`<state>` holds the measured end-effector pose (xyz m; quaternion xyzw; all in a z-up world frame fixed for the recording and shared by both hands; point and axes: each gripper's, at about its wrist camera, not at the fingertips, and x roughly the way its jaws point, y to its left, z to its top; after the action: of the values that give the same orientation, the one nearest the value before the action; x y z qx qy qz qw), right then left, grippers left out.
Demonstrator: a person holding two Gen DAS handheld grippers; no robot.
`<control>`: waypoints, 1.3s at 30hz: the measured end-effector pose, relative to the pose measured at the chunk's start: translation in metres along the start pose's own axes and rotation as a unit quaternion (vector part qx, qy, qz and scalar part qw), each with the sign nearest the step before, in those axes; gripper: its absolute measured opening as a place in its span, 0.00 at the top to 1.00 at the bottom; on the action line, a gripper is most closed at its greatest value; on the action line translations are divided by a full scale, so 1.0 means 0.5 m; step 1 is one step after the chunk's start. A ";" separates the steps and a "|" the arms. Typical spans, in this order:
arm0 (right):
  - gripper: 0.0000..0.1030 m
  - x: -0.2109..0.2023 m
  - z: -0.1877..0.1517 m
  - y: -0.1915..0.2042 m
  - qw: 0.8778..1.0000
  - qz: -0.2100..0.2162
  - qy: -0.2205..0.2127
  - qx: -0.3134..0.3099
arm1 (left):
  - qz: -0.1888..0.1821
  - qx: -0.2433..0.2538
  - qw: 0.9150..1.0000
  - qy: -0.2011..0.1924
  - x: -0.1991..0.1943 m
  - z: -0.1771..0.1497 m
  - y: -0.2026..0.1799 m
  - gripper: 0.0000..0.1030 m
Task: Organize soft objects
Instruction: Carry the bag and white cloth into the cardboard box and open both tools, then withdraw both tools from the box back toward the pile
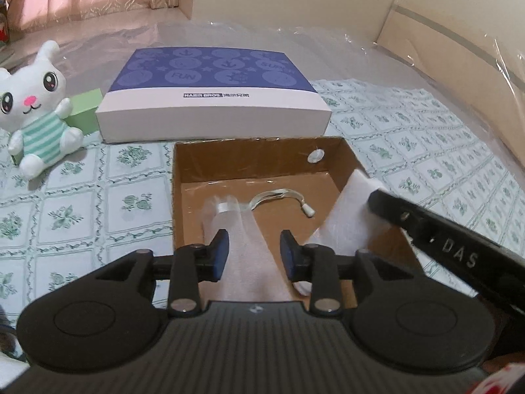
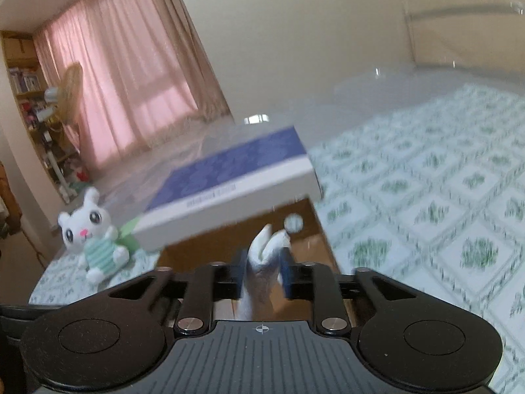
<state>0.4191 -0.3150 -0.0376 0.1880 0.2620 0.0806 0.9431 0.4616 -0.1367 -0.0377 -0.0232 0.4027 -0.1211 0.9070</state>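
At the left edge of the green-and-white floral tablecloth (image 1: pixel 98 203) a white plush bunny in a green striped shirt (image 1: pixel 36 105) is seen sitting against a small pale green block (image 1: pixel 83 110), untouched; just beside it lies a flat blue-and-white printed gift box (image 1: pixel 213 98), and in front of that an open brown cardboard box (image 1: pixel 262 180) is set. Over the box's near edge the left gripper (image 1: pixel 254 256) is held with its fingers apart, a soft white cloth piece (image 1: pixel 244 246) lying between them without being visibly pinched. To the right, the right gripper (image 2: pixel 264 271) is closed on a second white cloth piece (image 2: pixel 265 249), held at the box's right wall. The step in hand is judged to be placing the white pieces into the box; next, a lowering and release is called for, then the bunny
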 end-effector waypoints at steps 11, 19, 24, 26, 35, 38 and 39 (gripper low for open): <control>0.40 -0.030 -0.029 0.018 0.993 -0.010 0.111 -0.049 | -0.001 0.010 1.000 0.003 -0.058 -0.038 -0.003 0.52; 0.37 -0.096 -0.053 0.017 0.989 -0.011 0.137 -0.061 | -0.005 0.010 1.000 0.007 -0.117 -0.087 -0.009 0.49; 0.36 -0.142 -0.066 0.017 0.988 -0.015 0.141 -0.054 | -0.003 0.010 1.000 0.013 -0.155 -0.119 -0.015 0.48; 0.36 -0.165 -0.073 0.017 0.989 -0.012 0.138 -0.050 | -0.004 0.008 1.000 0.012 -0.173 -0.131 -0.016 0.46; 0.36 -0.260 -0.095 0.030 0.992 -0.002 0.121 -0.033 | -0.010 -0.001 1.000 0.001 -0.266 -0.184 -0.020 0.44; 0.35 -0.294 -0.099 0.038 0.993 0.004 0.112 -0.029 | -0.010 -0.003 1.000 -0.003 -0.297 -0.201 -0.023 0.43; 0.35 -0.304 -0.101 0.041 0.994 0.006 0.109 -0.027 | -0.011 -0.004 1.000 -0.004 -0.308 -0.208 -0.023 0.42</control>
<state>0.2624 -0.3188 0.0012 0.1541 0.3598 0.1137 0.9132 0.2832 -0.1054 0.0056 -0.0317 0.3992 -0.1297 0.9071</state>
